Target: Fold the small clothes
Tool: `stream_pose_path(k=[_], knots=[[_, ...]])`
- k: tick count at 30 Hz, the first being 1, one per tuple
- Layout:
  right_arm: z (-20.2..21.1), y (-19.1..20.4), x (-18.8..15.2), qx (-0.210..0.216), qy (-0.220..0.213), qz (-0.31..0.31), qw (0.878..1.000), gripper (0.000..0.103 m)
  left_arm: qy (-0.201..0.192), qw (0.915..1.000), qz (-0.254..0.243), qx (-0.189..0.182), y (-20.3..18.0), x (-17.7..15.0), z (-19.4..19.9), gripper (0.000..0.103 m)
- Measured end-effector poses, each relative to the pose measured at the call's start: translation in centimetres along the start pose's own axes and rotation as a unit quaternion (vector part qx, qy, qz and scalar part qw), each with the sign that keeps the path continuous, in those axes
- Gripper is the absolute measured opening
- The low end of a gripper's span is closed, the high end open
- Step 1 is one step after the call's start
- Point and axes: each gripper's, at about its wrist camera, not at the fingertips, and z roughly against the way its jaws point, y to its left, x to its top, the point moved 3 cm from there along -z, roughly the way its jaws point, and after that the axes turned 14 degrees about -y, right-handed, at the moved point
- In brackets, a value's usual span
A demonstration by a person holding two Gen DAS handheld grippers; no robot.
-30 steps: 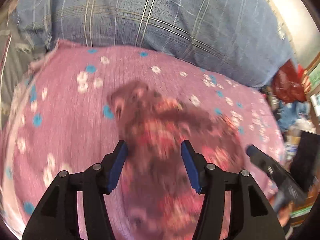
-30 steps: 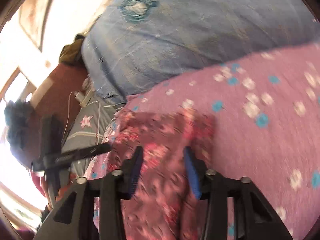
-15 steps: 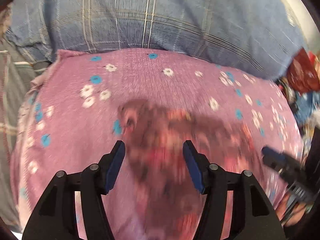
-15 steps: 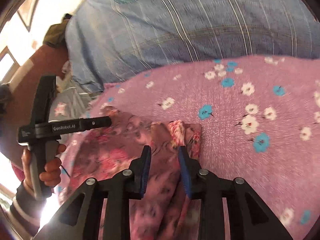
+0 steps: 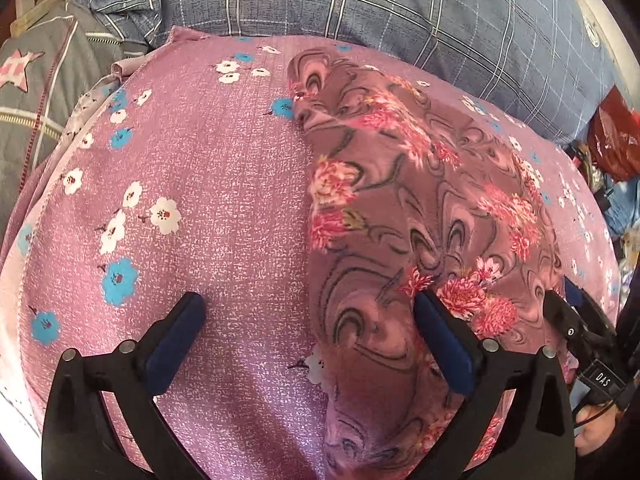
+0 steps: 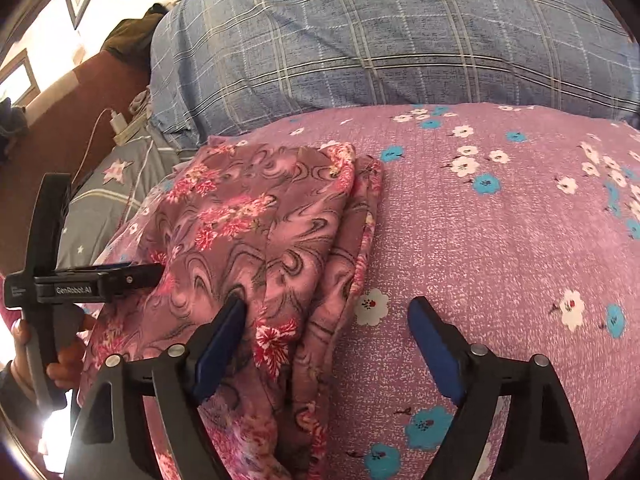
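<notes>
A small mauve garment with pink flowers (image 5: 420, 200) lies folded in a long strip on a purple flowered pillow (image 5: 208, 208). My left gripper (image 5: 310, 320) is open over the garment's left edge, holding nothing. In the right wrist view the garment (image 6: 260, 224) lies left of centre on the pillow (image 6: 500, 240), and my right gripper (image 6: 326, 320) is open, straddling the garment's right folded edge. The left gripper also shows in the right wrist view (image 6: 136, 276) at the garment's left side. The right gripper shows at the right edge of the left wrist view (image 5: 576, 312).
A blue plaid pillow (image 6: 380, 40) rests behind the purple one. A grey star-patterned sheet (image 5: 36, 92) lies to the left. A white charger and cable (image 6: 118, 122) lie by the dark red wall. Red bags and clutter (image 5: 616, 140) sit at the far right.
The right gripper's jaws, nearly shut around a fold of the garment half a second ago, have opened wide and let it go. The left gripper has opened wider; the garment lies flatter.
</notes>
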Motion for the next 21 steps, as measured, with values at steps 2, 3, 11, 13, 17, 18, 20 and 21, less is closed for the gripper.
stream_pose_path(k=[2, 3, 11, 13, 17, 18, 20, 21], knots=[[0.0, -0.1, 0.0, 0.006, -0.007, -0.013, 1.000, 0.092, -0.007, 1.0000, 0.003, 0.004, -0.1, -0.1, 0.1, 0.103], [-0.1, -0.2, -0.1, 0.019, -0.008, -0.022, 1.000, 0.097, -0.009, 0.9999, 0.004, 0.006, -0.2, -0.2, 0.1, 0.103], [-0.1, 0.6, -0.6, 0.014, 0.017, -0.002, 1.000, 0.103, -0.006, 0.9998, 0.019, -0.002, -0.1, -0.5, 0.1, 0.103], [0.1, 0.6, -0.7, 0.012, 0.015, -0.010, 1.000, 0.103, -0.007, 0.9998, 0.020, -0.004, 0.1, -0.4, -0.1, 0.103], [0.3, 0.4, -0.6, 0.004, 0.028, -0.023, 0.999, 0.103, -0.004, 0.9997, 0.025, -0.007, 0.2, -0.3, -0.2, 0.103], [0.3, 0.5, -0.6, 0.000, 0.034, -0.020, 0.999, 0.103, -0.003, 0.9996, 0.026, -0.007, 0.3, -0.3, -0.3, 0.103], [0.5, 0.5, -0.5, -0.013, 0.044, -0.020, 0.999, 0.103, -0.004, 0.9994, 0.032, -0.014, 0.5, -0.3, -0.3, 0.103], [0.7, 0.4, -0.4, -0.020, 0.047, -0.021, 0.998, 0.103, -0.002, 0.9993, 0.033, -0.020, 0.7, -0.3, -0.2, 0.103]])
